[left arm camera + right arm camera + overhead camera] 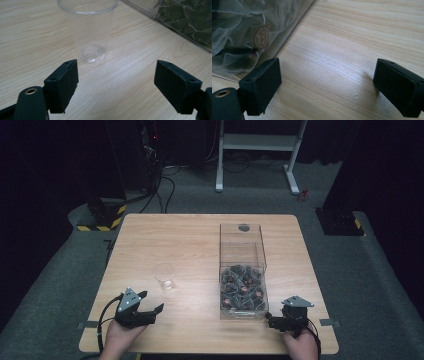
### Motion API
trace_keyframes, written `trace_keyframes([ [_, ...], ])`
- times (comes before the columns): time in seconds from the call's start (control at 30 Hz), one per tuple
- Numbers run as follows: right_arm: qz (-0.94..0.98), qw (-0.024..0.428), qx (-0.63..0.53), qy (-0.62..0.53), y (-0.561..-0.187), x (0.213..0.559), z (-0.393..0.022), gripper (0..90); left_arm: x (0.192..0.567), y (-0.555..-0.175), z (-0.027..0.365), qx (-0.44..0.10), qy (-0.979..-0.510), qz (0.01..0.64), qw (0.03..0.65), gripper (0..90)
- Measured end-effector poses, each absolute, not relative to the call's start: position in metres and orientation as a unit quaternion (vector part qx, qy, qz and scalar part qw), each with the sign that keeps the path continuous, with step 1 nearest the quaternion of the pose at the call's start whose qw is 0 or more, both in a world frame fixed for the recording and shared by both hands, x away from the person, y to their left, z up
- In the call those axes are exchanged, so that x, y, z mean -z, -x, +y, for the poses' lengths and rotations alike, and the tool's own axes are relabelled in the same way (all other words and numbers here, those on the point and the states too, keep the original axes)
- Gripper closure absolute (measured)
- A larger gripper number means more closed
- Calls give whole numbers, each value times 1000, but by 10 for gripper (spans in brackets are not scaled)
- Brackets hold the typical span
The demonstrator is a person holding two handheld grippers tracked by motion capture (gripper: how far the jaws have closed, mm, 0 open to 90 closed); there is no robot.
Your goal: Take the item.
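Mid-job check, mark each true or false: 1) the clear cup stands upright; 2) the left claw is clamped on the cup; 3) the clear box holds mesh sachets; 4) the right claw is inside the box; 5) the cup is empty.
1) True: the clear cup stands upright on the table.
2) False: the left claw is open, short of the cup, nothing between its jaws.
3) True: the clear box holds dark mesh sachets.
4) False: the right claw is open over bare table beside the box.
5) True: the cup looks empty.
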State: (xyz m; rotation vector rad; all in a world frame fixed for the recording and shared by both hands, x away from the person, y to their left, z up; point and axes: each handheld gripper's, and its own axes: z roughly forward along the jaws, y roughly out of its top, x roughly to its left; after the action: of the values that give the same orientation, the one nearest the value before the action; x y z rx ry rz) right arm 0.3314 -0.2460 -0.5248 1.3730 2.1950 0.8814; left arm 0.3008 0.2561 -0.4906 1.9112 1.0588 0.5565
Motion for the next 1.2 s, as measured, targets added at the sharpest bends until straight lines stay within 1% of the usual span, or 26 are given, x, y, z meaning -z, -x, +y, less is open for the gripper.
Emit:
trace_keyframes([
  [0.13, 786, 202, -316, -492, -331, 525, -246, 77, 490, -300, 251, -219, -766, 422, 434, 210],
  [0.17, 786, 202, -316, -492, -331, 525, -246, 77, 491, -299, 245, -215, -743, 439, 458, 210],
  [0.2, 786, 202, -316, -492, -331, 525, -246, 77, 491, -300, 243, -215, -739, 438, 464, 211],
  [0.23, 786, 202, -316, -492, -331, 525, -246, 77, 489, -300, 248, -220, -768, 415, 436, 214],
  [0.73, 787, 200, -315, -490, -331, 525, -246, 78, 481, -301, 235, -194, -762, 409, 464, 231],
  [1.2, 789, 200, -316, -488, -330, 525, -246, 77, 469, -304, 221, -202, -774, 388, 459, 243],
])
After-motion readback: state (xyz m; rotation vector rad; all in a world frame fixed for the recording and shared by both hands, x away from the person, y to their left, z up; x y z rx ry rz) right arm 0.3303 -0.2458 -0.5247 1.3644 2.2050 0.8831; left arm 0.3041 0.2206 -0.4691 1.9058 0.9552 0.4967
